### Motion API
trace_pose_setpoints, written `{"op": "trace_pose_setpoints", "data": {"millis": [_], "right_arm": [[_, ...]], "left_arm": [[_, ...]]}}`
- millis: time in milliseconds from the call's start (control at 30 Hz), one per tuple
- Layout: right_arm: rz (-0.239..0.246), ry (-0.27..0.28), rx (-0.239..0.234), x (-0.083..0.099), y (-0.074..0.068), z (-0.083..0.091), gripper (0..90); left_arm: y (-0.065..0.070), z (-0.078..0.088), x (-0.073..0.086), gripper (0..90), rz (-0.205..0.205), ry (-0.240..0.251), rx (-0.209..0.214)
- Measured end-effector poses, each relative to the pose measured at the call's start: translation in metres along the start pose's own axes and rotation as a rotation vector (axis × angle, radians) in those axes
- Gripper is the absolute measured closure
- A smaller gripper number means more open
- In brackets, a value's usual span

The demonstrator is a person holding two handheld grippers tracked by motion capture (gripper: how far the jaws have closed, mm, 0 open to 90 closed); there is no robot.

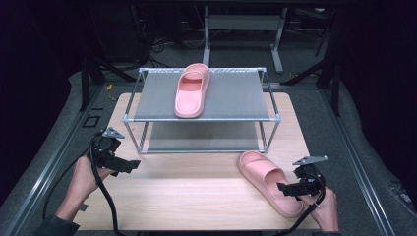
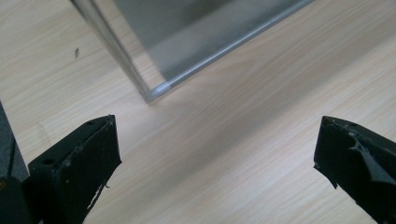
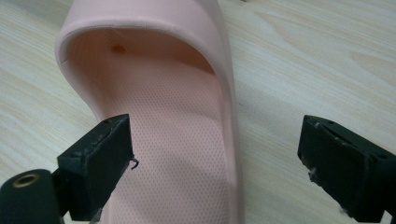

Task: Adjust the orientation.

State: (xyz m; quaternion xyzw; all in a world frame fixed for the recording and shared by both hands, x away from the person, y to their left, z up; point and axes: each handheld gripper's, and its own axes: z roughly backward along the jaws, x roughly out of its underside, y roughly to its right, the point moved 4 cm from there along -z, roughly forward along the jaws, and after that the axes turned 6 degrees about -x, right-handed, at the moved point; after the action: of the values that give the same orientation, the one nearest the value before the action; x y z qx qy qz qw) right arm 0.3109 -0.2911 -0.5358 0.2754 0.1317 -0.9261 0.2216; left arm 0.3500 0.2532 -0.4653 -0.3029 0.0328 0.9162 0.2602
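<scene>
One pink slipper (image 1: 192,91) lies on the top shelf of a small metal shoe rack (image 1: 147,105). A second pink slipper (image 1: 268,179) lies on the wooden table at the front right, toe towards the rack. My right gripper (image 1: 286,188) hovers over its heel end, open, and the slipper's right rim (image 3: 226,116) sits between the jaws; one jaw is above the footbed, the other beside it over the table. My left gripper (image 1: 129,166) is open near the rack's front left leg (image 2: 152,93), holding nothing.
The rack has a lower grey shelf (image 1: 196,137) with nothing on it. The wooden tabletop (image 1: 187,191) spreads between the two grippers. Black cables trail from both grippers. Dark floor and metal frames lie beyond the table.
</scene>
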Motion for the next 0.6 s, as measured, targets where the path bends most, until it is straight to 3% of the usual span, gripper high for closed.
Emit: {"op": "trace_pose_setpoints", "data": {"millis": [233,300,600], "right_arm": [[-0.001,-0.005,0.007,-0.003,0.0,0.002,9.6],[0.003,-0.017,-0.002,-0.004,0.0,0.001,9.5],[0.006,-0.035,-0.003,-0.007,0.002,-0.001,9.5]], "left_arm": [[0.003,-0.026,0.029,0.0,0.015,0.007,0.01],[0.003,-0.034,0.036,0.1,0.039,0.011,0.027],[0.003,-0.065,0.057,0.0,0.077,0.016,0.07]]}}
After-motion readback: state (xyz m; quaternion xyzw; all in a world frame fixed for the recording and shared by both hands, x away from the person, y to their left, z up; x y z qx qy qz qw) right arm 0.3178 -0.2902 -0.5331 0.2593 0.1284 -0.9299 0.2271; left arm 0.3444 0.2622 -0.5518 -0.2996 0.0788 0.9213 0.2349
